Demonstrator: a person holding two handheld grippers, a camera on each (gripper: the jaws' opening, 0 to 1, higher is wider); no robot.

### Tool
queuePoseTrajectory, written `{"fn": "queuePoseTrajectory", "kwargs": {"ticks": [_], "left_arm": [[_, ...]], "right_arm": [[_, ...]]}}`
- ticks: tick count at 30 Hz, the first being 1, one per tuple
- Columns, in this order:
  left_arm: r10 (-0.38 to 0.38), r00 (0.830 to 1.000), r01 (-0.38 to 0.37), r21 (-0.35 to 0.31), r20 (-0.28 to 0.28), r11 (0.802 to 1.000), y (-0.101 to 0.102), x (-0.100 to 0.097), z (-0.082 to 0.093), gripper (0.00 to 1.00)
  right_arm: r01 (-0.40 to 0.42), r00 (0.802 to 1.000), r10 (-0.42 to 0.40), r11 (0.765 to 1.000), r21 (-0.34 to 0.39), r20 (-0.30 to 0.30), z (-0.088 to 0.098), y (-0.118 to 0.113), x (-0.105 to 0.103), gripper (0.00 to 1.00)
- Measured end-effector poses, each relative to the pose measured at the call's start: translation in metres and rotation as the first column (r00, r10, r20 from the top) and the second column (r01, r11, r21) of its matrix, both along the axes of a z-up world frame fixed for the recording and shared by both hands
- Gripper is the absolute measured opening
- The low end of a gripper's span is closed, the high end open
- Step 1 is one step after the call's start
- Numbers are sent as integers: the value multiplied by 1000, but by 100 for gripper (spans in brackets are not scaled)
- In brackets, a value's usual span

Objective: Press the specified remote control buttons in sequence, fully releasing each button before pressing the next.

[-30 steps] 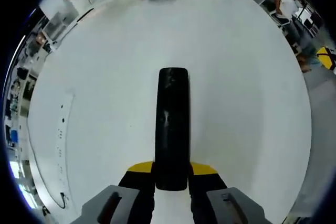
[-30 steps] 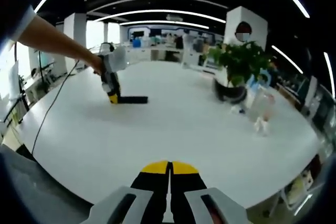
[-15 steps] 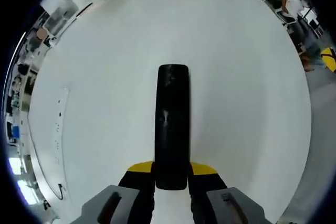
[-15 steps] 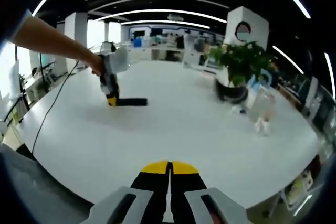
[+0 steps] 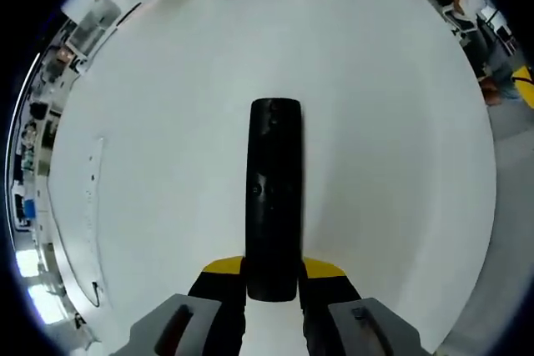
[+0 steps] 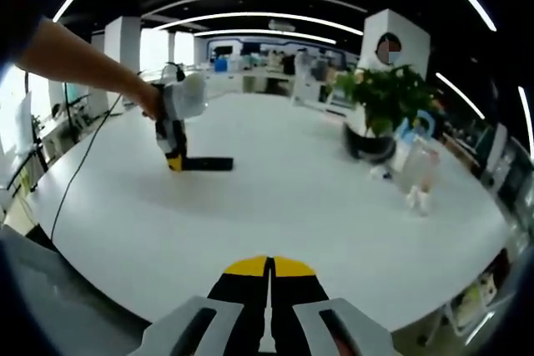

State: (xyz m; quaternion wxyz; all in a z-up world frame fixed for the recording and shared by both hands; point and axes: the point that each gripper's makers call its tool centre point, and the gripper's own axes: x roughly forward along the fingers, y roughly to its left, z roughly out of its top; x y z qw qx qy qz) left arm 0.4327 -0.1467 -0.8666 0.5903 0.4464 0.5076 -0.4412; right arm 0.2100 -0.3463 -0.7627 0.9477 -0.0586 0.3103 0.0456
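A long black remote control (image 5: 274, 198) sticks out forward from between my left gripper's jaws, with small buttons faintly visible on its face. My left gripper (image 5: 273, 277) is shut on the remote's near end, above the white table (image 5: 392, 122). In the right gripper view the same left gripper (image 6: 173, 158) points down at the far left of the table, held by a person's hand, and the remote (image 6: 209, 163) lies level just over the tabletop. My right gripper (image 6: 269, 277) is shut with nothing between its jaws, near the table's front edge.
A potted green plant (image 6: 375, 114) stands at the far right of the white table (image 6: 275, 206), with a clear bottle and small white items (image 6: 417, 177) beside it. A cable (image 6: 79, 177) trails from the left gripper over the table's left edge. Office desks lie beyond.
The left gripper view has tipped slightly further down toward the table, so the far objects slid up out of sight. The remote stays gripped the same way. The right gripper has barely moved.
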Motion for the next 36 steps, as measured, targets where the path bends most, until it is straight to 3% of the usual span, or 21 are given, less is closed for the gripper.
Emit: {"fn": "queuePoseTrajectory", "kwargs": {"ticks": [25,36], "left_arm": [[-6,1000,7,12,-26,1000,6,-44,1,23],[24,999,-24,-22,-23,999,9,-63,1,23]], "right_arm": [[3,1000,-3,1000,11,-2,1,1,-1,0],[-15,1000,15,1000,0,-15,-2,3,-2,0]]}}
